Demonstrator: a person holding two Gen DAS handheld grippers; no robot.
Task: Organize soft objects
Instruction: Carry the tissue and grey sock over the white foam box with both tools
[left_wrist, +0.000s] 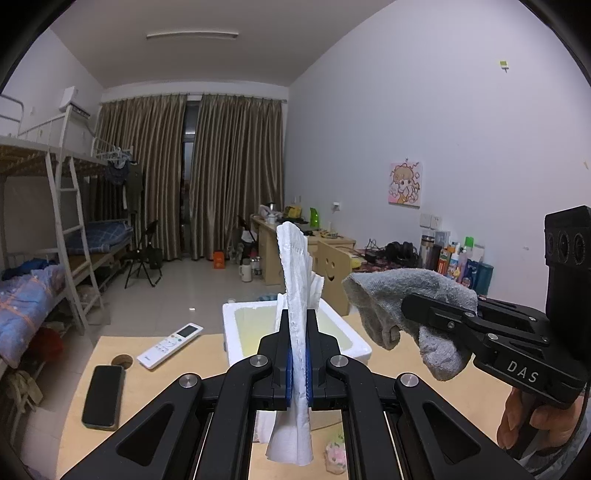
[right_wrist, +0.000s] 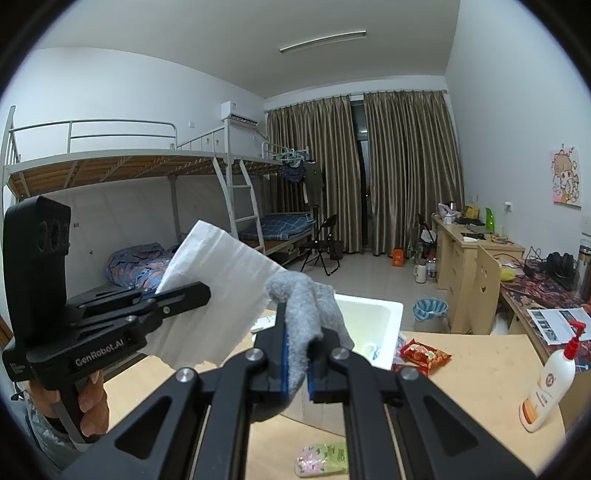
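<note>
My left gripper (left_wrist: 298, 317) is shut on a white paper towel (left_wrist: 295, 266) that stands up above the jaws and hangs below them. From the right wrist view the same towel (right_wrist: 221, 288) spreads flat out of the left gripper (right_wrist: 201, 293). My right gripper (right_wrist: 297, 317) is shut on a grey sock (right_wrist: 303, 295); in the left wrist view the sock (left_wrist: 388, 295) droops over the right gripper (left_wrist: 410, 308). Both are held in the air above the wooden table (left_wrist: 155, 391), just in front of a white foam box (left_wrist: 354, 343), whose open top (right_wrist: 391, 314) faces up.
On the table lie a black phone (left_wrist: 102, 396), a white remote (left_wrist: 170, 345), a red snack packet (right_wrist: 424, 355), a floral pouch (right_wrist: 322, 459) and a pump bottle (right_wrist: 550, 384). A round cable hole (left_wrist: 123, 360) is near the phone. Bunk beds, desks and a bin stand beyond.
</note>
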